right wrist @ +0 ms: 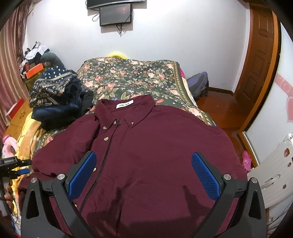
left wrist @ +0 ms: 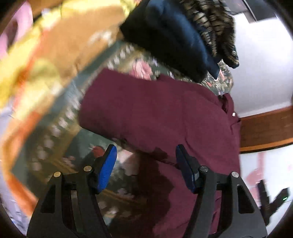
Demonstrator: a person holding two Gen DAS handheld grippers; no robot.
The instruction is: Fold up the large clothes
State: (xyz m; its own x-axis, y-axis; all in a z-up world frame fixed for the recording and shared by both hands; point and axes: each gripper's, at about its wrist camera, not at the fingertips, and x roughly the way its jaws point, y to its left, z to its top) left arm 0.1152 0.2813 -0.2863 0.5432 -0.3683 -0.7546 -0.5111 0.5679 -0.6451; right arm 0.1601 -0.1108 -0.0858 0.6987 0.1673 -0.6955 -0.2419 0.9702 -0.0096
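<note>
Small bedroom, white walls, a wooden door [right wrist: 260, 60] at the right, a dark screen [right wrist: 115, 14] mounted high on the far wall. A bed fills the middle, covered by a dark green floral bedspread [right wrist: 128, 76].

Maroon button-down shirt [right wrist: 146, 146] lies front up on the near half of the bed, collar [right wrist: 126, 108] toward the far end, white neck label showing. Placket partly buttoned near the collar. Its right side reaches the bed's right edge; its left sleeve is folded in along the left side.

Pile of dark clothes [right wrist: 56, 97] at the bed's left edge, just beyond the shirt's left shoulder: navy patterned cloth on top, plain navy beneath. Yellow-orange blanket [right wrist: 29, 135] along the left edge below the pile.

Right claw [right wrist: 143, 173]: blue pads well apart, poised above the shirt's lower front, nothing between them.

Left claw [left wrist: 146, 168]: view heavily motion-blurred. Pads apart, gripping nothing, over the shirt's [left wrist: 155, 113] edge with bedspread [left wrist: 77, 146] showing beneath. In the right wrist view this claw shows at the far left, beside the shirt's folded sleeve, with fingers [right wrist: 8, 199] of a hand on its grip.
</note>
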